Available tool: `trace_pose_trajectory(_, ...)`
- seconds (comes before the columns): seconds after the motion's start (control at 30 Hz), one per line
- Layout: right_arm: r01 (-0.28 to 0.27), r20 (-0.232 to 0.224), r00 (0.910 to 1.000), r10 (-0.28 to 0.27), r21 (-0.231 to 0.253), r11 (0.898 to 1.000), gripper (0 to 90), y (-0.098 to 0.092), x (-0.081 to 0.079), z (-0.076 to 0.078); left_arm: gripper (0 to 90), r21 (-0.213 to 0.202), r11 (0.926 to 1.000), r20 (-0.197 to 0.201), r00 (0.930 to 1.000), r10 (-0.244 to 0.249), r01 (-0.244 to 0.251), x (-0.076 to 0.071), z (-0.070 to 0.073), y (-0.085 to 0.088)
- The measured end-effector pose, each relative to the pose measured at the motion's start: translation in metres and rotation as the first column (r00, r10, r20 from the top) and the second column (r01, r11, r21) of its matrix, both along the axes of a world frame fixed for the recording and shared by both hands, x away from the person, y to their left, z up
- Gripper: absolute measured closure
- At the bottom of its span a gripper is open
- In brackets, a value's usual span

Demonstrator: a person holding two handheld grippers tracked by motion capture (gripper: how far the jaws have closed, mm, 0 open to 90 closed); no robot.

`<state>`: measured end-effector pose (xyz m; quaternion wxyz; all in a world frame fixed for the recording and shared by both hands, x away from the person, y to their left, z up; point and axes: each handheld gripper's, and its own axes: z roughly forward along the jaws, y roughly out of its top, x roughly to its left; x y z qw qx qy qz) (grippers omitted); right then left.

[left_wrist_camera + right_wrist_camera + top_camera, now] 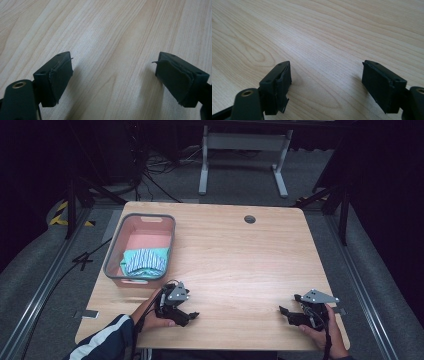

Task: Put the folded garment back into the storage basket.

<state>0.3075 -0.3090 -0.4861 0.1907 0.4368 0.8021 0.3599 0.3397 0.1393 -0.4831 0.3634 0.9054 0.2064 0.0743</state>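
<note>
The desk (235, 260) takes up the middle of the high view, a pale wood top with a small round cable hole (250, 219) near its far edge; most of its surface lies bare; at the left of the frame, about halfway up, a grey basket (114, 251) with a pink floor sits on it, and inside the basket's near end lies a folded cloth (145, 261), teal with white stripes (it looks tucked against the near wall, though how neatly it is folded I cannot tell)

At lower left of the high view the left gripper (186, 316) rests low over the desk just beside the basket's near corner, held by a hand in a dark striped sleeve (105, 340); at lower right the right gripper (286, 314) sits well apart from it, also low over bare wood; in the left gripper view its fingers (58, 78) stand wide apart with nothing but wood grain between them, and the right gripper view shows its fingers (278, 86) just as wide and equally empty

Judging from this, the cloth is already in the basket and both hands sit at rest near the desk's front edge, so the work looks either finished or paused between items; any next move would call for the left gripper to swing up and left over the basket rim and narrow on the cloth's top fold
</note>
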Motion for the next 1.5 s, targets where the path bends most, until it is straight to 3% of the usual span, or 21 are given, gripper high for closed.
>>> trace_pose_trajectory(1.5, -0.007, 0.001, 1.0, 0.007, 0.001, 1.0, 22.9, 0.0007, 0.0019, -0.0001, 13.4, 0.009, 0.9999, 0.002, 1.0, -0.004, 0.004, 0.0008, 0.0003, -0.0014)
